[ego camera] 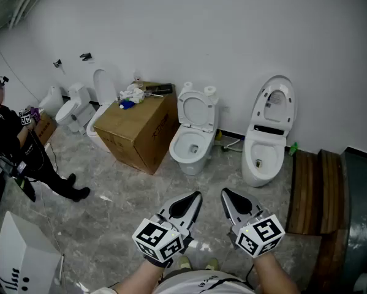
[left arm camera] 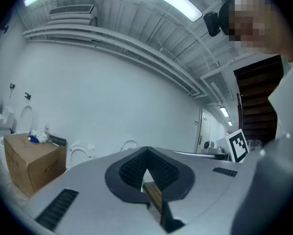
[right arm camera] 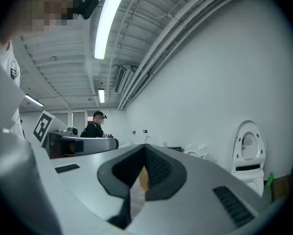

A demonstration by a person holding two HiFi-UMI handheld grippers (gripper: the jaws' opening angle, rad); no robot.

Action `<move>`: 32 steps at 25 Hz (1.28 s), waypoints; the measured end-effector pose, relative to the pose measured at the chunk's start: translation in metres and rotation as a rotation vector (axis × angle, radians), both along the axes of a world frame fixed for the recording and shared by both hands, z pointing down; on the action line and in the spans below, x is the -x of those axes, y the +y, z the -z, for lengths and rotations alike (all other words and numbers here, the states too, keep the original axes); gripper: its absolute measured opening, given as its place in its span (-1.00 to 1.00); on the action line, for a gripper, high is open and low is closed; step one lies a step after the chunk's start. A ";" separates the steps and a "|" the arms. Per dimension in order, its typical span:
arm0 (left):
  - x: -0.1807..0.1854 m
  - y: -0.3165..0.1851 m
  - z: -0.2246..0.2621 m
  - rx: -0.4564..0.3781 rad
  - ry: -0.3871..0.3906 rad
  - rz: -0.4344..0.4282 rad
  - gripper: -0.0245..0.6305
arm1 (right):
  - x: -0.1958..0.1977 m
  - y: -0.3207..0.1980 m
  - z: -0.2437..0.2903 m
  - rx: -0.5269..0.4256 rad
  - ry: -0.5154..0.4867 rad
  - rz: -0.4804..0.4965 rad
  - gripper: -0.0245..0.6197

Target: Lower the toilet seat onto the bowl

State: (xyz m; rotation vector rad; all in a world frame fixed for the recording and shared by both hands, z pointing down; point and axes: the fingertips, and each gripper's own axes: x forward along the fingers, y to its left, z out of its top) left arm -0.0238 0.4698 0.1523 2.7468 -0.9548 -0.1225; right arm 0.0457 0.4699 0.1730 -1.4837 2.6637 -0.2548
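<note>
Two white toilets stand against the back wall. The middle toilet (ego camera: 191, 147) has its seat (ego camera: 196, 109) raised against the tank. The right toilet (ego camera: 261, 159) has its seat and lid (ego camera: 274, 105) upright too; in the right gripper view that raised lid (right arm camera: 248, 146) shows at the right. My left gripper (ego camera: 196, 196) and right gripper (ego camera: 226, 192) hover side by side low in the head view, well short of both toilets, pointing toward them. Each is shut with nothing between its jaws. The left gripper (left arm camera: 146, 151) and the right gripper (right arm camera: 145, 147) show their tips meeting.
A large cardboard box (ego camera: 140, 128) with rags on top sits left of the middle toilet. More toilets (ego camera: 73, 110) stand at the far left. A person in black (ego camera: 15, 152) stands at the left. Wooden planks (ego camera: 318, 192) lie at the right, a white carton (ego camera: 18, 256) at bottom left.
</note>
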 end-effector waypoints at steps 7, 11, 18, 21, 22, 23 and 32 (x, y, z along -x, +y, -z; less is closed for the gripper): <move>-0.005 0.018 0.005 0.005 0.003 0.005 -0.91 | -0.004 0.015 0.000 0.022 -0.007 0.008 -0.89; -0.006 0.022 0.003 0.002 -0.012 0.008 -0.91 | -0.005 0.020 0.002 0.013 -0.023 0.016 -0.89; -0.008 0.021 0.001 -0.018 -0.035 0.028 -0.91 | -0.020 0.029 0.004 -0.001 -0.090 0.033 -0.88; -0.012 0.017 0.000 -0.019 -0.041 0.039 -0.91 | -0.033 0.029 0.003 -0.005 -0.113 0.021 -0.88; -0.013 0.017 -0.001 -0.016 -0.042 0.039 -0.91 | -0.036 0.029 0.002 -0.004 -0.122 0.022 -0.88; -0.015 0.017 -0.003 -0.014 -0.042 0.039 -0.91 | -0.038 0.029 0.000 -0.001 -0.128 0.023 -0.88; -0.027 -0.010 -0.002 -0.025 -0.031 0.032 -0.91 | -0.056 0.006 0.001 -0.005 -0.104 -0.017 -0.88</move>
